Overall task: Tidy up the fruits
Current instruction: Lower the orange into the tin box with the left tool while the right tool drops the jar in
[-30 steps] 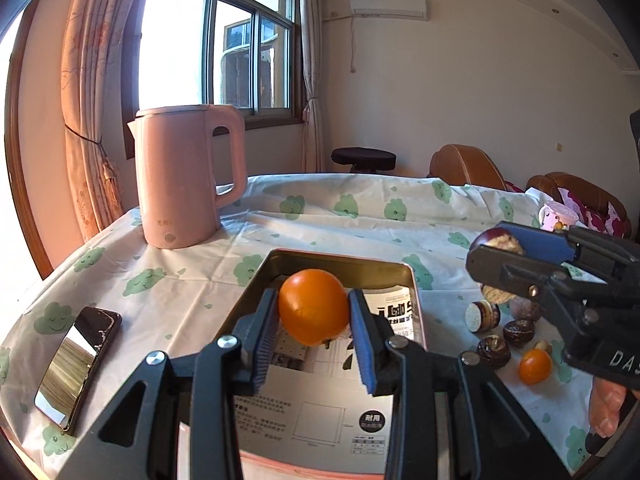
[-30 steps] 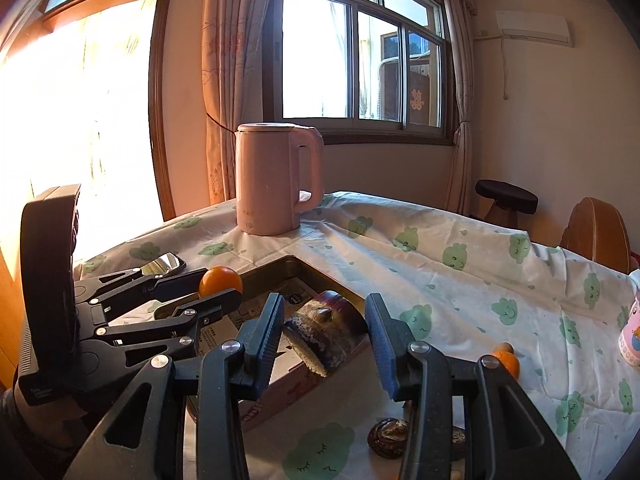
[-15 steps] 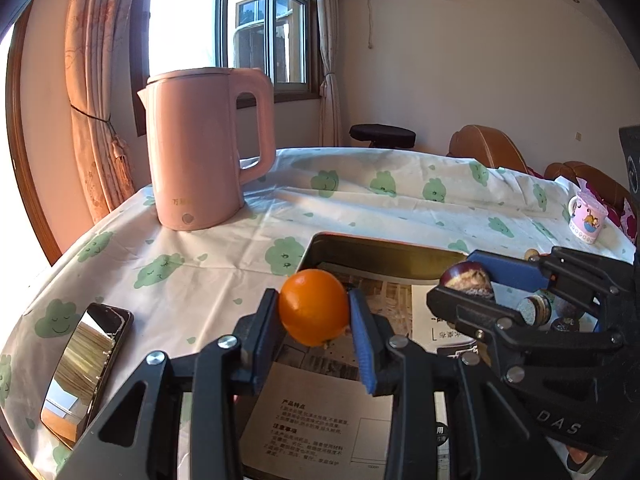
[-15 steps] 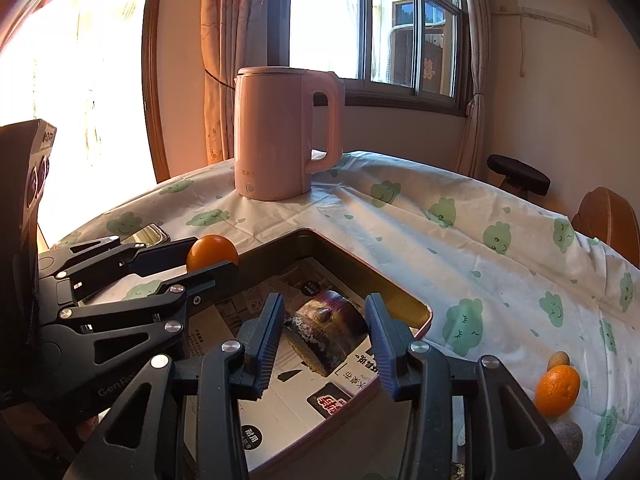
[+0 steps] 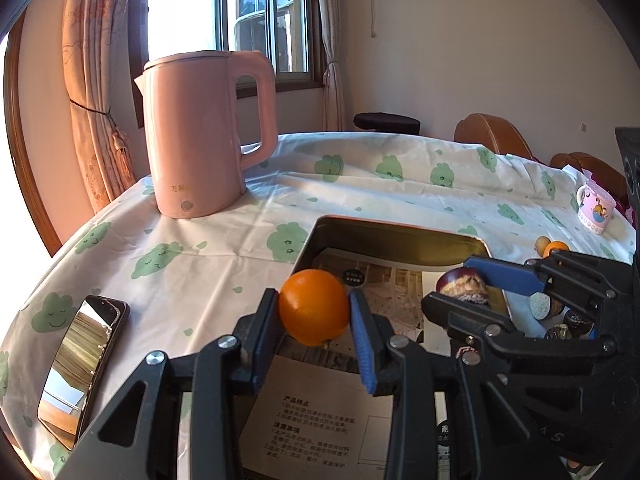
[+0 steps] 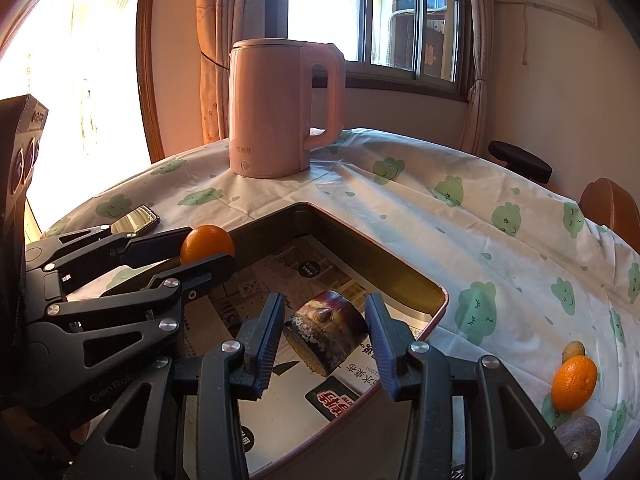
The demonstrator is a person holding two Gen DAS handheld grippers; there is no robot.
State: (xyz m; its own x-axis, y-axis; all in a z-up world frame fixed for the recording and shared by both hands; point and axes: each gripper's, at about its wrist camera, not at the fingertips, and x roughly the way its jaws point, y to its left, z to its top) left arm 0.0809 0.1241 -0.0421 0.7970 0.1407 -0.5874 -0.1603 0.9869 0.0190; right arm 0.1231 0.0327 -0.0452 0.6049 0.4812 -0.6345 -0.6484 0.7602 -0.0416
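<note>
Orange point(image 5: 314, 306), underside hidden between left tongs point(image 5: 314, 322).

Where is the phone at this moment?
The phone lies flat on the tablecloth at lower left of the left wrist view, left of the tray, nearer than the pink kettle.

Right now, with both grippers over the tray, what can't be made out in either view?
- Tray: near edge and much of its paper lining, hidden by gripper bodies in both views.
- Orange in the left gripper: underside, hidden, so contact with the lining is unclear.
- Purple fruit half in the right gripper: mostly behind its finger in the left view.
- Loose fruits: partly behind the right gripper; kinds unclear.
</note>
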